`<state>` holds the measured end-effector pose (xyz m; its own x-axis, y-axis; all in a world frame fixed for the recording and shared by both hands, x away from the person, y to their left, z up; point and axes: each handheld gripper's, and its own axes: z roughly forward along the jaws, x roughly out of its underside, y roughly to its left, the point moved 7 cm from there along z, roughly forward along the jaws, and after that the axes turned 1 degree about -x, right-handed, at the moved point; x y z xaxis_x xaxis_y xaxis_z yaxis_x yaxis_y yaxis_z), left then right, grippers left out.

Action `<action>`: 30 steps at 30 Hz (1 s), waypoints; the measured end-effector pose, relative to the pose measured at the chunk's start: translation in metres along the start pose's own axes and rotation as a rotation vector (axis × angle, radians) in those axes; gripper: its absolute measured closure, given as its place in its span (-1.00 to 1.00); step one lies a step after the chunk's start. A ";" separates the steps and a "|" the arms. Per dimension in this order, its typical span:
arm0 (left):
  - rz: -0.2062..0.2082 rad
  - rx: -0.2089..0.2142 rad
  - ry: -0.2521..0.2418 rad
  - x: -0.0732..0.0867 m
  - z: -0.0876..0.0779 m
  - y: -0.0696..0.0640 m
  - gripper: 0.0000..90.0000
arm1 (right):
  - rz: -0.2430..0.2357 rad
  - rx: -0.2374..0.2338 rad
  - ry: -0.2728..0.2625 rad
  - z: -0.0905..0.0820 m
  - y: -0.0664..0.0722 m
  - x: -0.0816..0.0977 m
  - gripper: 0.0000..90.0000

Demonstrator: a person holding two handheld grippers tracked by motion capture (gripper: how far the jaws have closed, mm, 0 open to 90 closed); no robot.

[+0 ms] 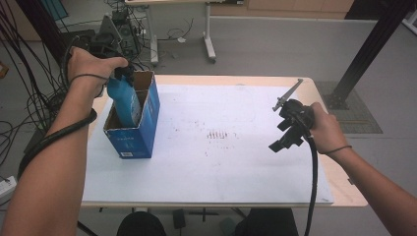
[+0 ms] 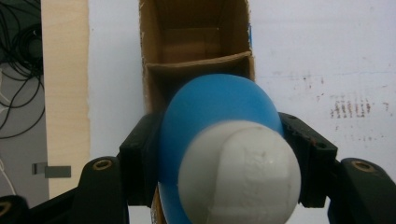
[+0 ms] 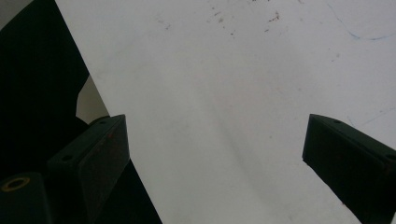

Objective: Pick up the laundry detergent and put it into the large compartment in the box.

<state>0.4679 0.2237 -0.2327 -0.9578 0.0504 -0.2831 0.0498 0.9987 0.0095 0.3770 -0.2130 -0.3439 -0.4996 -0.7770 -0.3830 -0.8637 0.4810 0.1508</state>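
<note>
The left tongs (image 2: 219, 154) are clamped on a smooth, rounded blue plastic bottle (image 1: 124, 101) with a matt white domed cap (image 2: 240, 172), holding it upright with its base down inside a blue-printed cardboard box (image 1: 140, 129). The box stands open-topped near the left edge of the bench (image 1: 236, 81), its raw brown interior split by a card divider (image 2: 198, 63). A scuffed white sheet (image 1: 221, 167) covers the pale wooden top. The right tongs (image 1: 287, 137) hover over it, jaws spread wide on nothing.
</note>
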 end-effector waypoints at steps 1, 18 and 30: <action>0.000 -0.001 0.002 0.001 0.002 0.000 -0.16 | -0.001 -0.002 -0.002 0.000 0.000 0.000 -0.83; -0.013 0.009 0.040 0.010 0.032 0.004 -0.16 | 0.002 -0.004 0.005 0.003 -0.001 0.001 -0.83; -0.021 0.012 0.067 0.017 0.051 0.003 -0.16 | 0.010 -0.003 -0.003 0.002 -0.003 0.004 -0.83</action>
<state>0.4665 0.2275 -0.2860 -0.9755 0.0301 -0.2179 0.0324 0.9995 -0.0069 0.3772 -0.2167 -0.3473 -0.5079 -0.7710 -0.3841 -0.8589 0.4873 0.1577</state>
